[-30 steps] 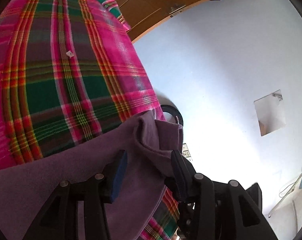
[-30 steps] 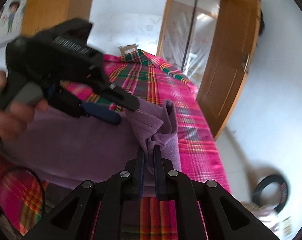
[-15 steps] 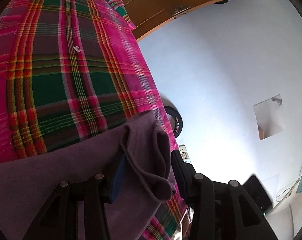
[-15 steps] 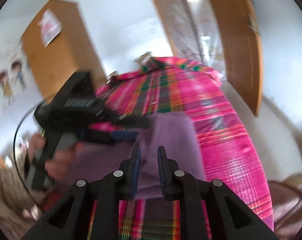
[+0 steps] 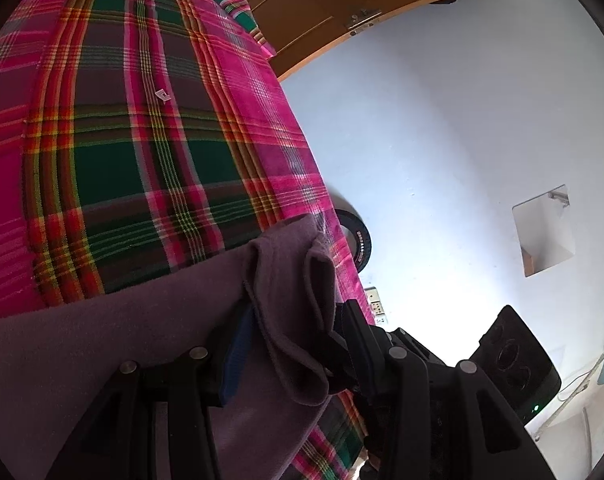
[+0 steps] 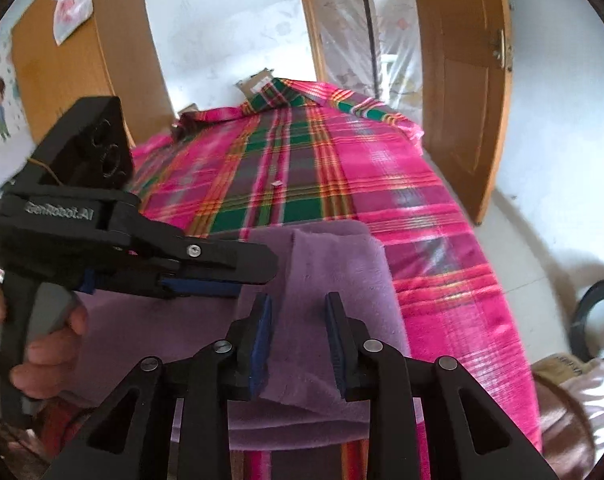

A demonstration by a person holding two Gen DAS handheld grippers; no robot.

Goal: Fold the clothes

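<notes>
A purple fleece garment [image 6: 333, 280] lies on a plaid bedcover [image 6: 302, 168], with a narrow strip folded over along its right side. My right gripper [image 6: 298, 320] hovers open just above that folded strip, nothing between its pads. My left gripper [image 5: 294, 340] is open too, and a bunched fold of the purple garment [image 5: 286, 292] sits in the gap between its fingers. In the right wrist view the left gripper [image 6: 258, 272] comes in from the left, held by a hand [image 6: 50, 344], with its tips at the fold's left edge.
The plaid bedcover [image 5: 142, 152] runs on to the far end of the bed. A wooden door [image 6: 461, 92] stands to the right. On the white floor are a black ring [image 6: 597, 320], a socket strip [image 5: 375, 304] and a heap of pale cloth [image 6: 573, 392].
My right gripper was shut on the purple fold; it has opened and let go. The fold has dropped over between the left gripper's fingers, which kept their width.
</notes>
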